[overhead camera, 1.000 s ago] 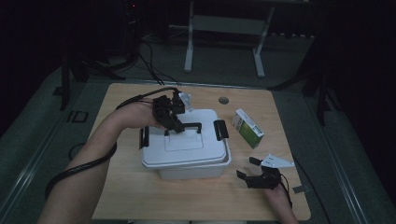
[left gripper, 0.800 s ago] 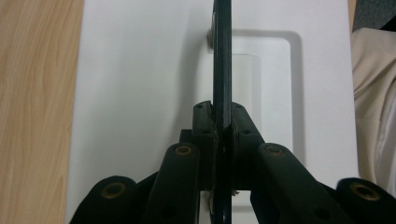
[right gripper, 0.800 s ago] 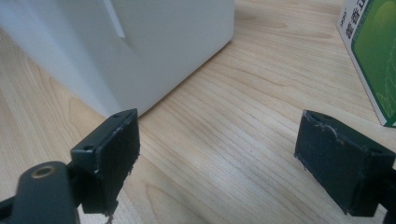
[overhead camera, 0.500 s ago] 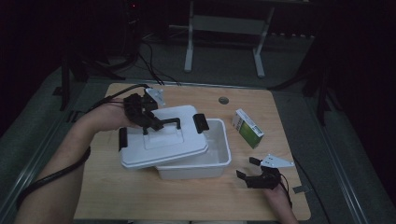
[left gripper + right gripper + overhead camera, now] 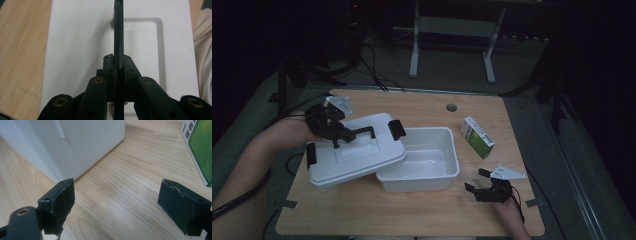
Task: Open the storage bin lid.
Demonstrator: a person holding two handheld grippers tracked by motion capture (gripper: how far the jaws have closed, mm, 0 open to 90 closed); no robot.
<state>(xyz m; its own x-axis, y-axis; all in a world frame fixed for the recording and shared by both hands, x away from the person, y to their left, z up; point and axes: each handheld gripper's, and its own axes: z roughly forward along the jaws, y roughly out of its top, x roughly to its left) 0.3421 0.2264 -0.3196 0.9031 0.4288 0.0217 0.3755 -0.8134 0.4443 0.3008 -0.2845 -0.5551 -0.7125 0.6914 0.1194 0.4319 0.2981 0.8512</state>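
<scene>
Two grippers working: left gripper point(image 5: 343, 136) fingers clamping the white lid point(image 5: 354, 156) by its black handle point(image 5: 362, 132), tilted against the tub point(image 5: 418, 160); right gripper point(image 5: 476, 181) resting, fingers spread, on the surface point(image 5: 422, 212).

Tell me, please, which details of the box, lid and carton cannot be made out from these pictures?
- Lid, high view: whether its lower edge touches the table or the box is unclear in the dim light.
- Lid handle, left gripper view: its ends are cut off by the top edge and hidden behind the left gripper.
- Green carton, high view: print too small; right gripper view crops it.
</scene>
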